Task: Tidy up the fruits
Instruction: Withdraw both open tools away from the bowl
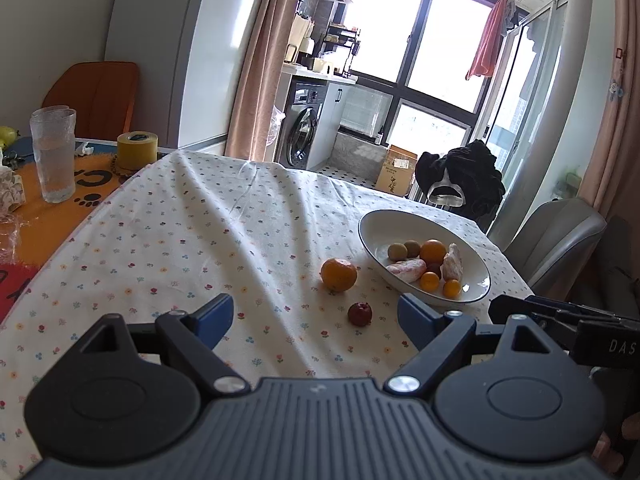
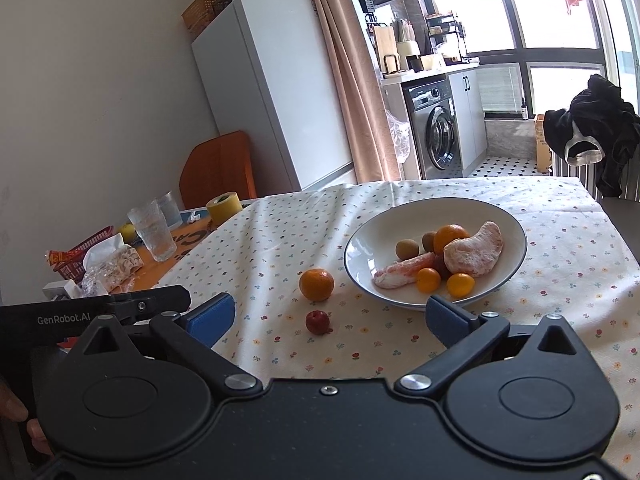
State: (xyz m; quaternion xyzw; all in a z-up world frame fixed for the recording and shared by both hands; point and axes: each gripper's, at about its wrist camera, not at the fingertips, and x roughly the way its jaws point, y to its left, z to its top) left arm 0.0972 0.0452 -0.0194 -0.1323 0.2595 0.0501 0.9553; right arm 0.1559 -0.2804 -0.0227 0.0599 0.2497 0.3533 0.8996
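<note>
- Two fruits lay loose on the flower-printed cloth of the tabletop (image 2: 280, 248): a round orange mandarin (image 2: 316, 284) and a small dark-red round fruit (image 2: 318, 322), near each other but not touching.
- Both sat ahead of the right hand-held gripper (image 2: 330, 318), the red one almost midway between its blue pads, the mandarin just beyond it.
- Seen from the left hand-held gripper (image 1: 316, 318), the same two lay ahead and slightly right of centre, the mandarin (image 1: 338, 274) farther off than the red fruit (image 1: 359, 313).
- Each hand-held gripper was released, jaws spread wide, holding nothing.
- Beyond and to the right stood the shallow white oval bowl with a dark rim (image 2: 516, 224), already carrying small oranges, brownish-green round fruits and peeled pale-pink citrus pieces.
- Judged risk: both loose fruits are round and could roll on the wrinkled cloth if a pad nudged them before closing.
- Judged risk: the red fruit is small; wide jaws closing off-centre might flick it away.
- Judged risk: dropping a fruit onto the crowded near side of the bowl could knock a small orange over the low rim.
- Judged risk: the two tools sat close side by side and might collide if both reached at once.
</note>
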